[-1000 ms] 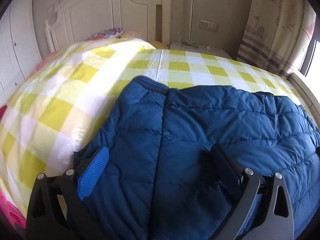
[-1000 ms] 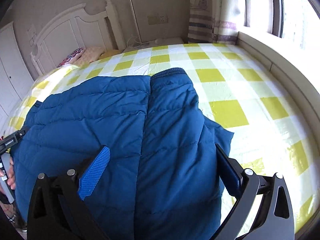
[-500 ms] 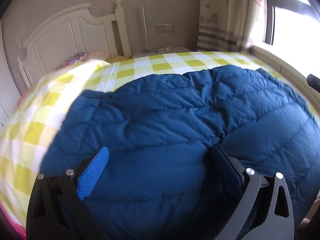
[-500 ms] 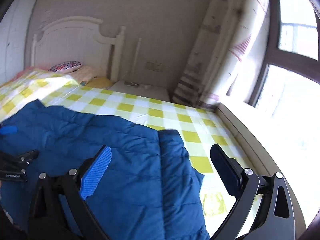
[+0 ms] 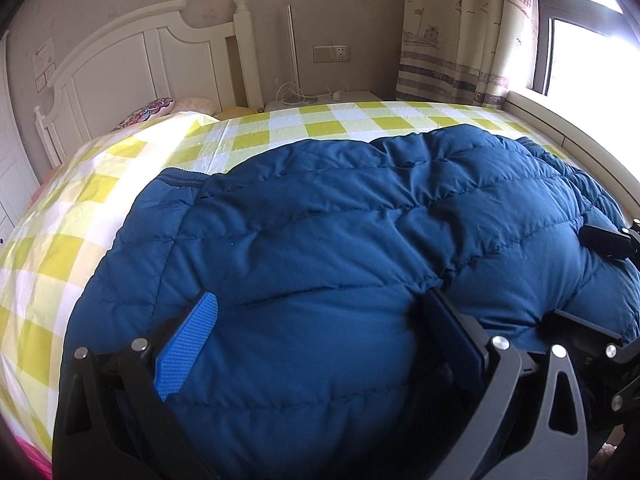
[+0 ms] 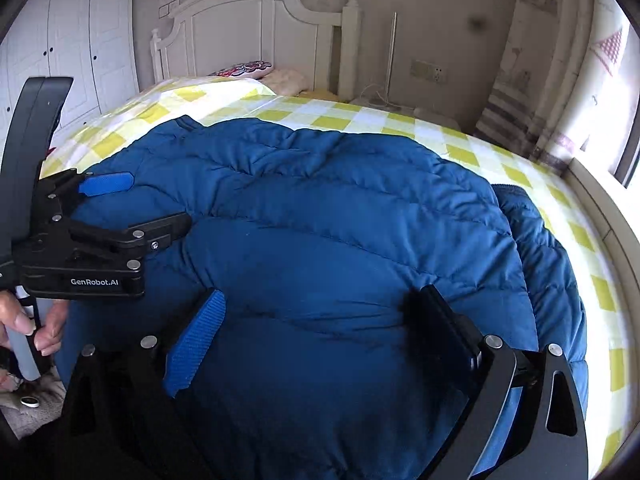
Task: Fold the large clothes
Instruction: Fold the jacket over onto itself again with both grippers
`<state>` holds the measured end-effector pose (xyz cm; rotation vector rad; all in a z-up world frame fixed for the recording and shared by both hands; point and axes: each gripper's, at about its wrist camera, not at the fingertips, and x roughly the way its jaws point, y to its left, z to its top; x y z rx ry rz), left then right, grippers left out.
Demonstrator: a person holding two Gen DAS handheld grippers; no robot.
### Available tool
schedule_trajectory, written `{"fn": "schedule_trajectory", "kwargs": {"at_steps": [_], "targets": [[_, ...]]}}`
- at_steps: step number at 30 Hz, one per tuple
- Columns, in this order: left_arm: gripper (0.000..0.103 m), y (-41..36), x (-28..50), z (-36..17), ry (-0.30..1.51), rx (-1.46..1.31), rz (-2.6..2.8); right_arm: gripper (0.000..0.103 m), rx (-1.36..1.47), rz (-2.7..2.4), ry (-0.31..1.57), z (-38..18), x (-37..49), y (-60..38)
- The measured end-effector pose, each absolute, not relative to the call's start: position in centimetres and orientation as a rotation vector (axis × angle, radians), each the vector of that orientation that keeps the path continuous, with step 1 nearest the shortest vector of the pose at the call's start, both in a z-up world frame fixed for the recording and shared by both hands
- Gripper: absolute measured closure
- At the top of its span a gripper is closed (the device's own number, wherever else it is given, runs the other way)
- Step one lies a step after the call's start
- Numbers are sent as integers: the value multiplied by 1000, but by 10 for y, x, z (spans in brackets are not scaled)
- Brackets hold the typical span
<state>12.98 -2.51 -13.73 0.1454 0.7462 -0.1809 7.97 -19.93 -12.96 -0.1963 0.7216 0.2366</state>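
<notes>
Left wrist view: the left gripper [image 5: 316,334] hangs with fingers spread wide (grasping nothing) above the blue puffer jacket [image 5: 320,232], as does the right gripper [image 6: 316,334]; the jacket lies on the yellow-checked bedspread [image 5: 100,200] below the white headboard [image 5: 152,60].

A puffy, quilted blue down jacket [image 5: 320,240] lies folded over on the checked bed [image 5: 80,200].

Ahead of both black tongs with one blue-ribbed pad each, the left tongs [image 5: 320,336] and the right tongs [image 6: 316,328], lies a deep blue quilted jacket [image 5: 340,240] on a yellow-and-white checked bedsheet [image 5: 80,208], beyond it a white headboard [image 5: 160,60] and a beige striped curtain [image 5: 460,40].
</notes>
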Motion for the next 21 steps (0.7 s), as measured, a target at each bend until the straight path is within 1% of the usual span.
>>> {"fn": "schedule_trajectory", "kwargs": {"at_steps": [3,5,8,10,15,18,21], "targets": [[2,-24,129,-138,745,140,-186,12,-183,195,704,-117,73,-215],[2,-23,129,-138,747,136,-189,12,-144,103,684,-111,74,-243],[2,-22,130,-138,747,131,-191,12,-31,83,713,-125,82,-286],[2,-21,130,-138,746,123,-195,11,31,122,715,-131,82,-298],[2,-17,126,-134,757,123,-187,11,-29,67,707,-119,71,-284],[3,0,100,-121,728,83,-189,11,-67,179,630,-107,41,-265],[2,19,70,-113,692,68,-184,11,-150,262,591,-104,16,-241]]}}
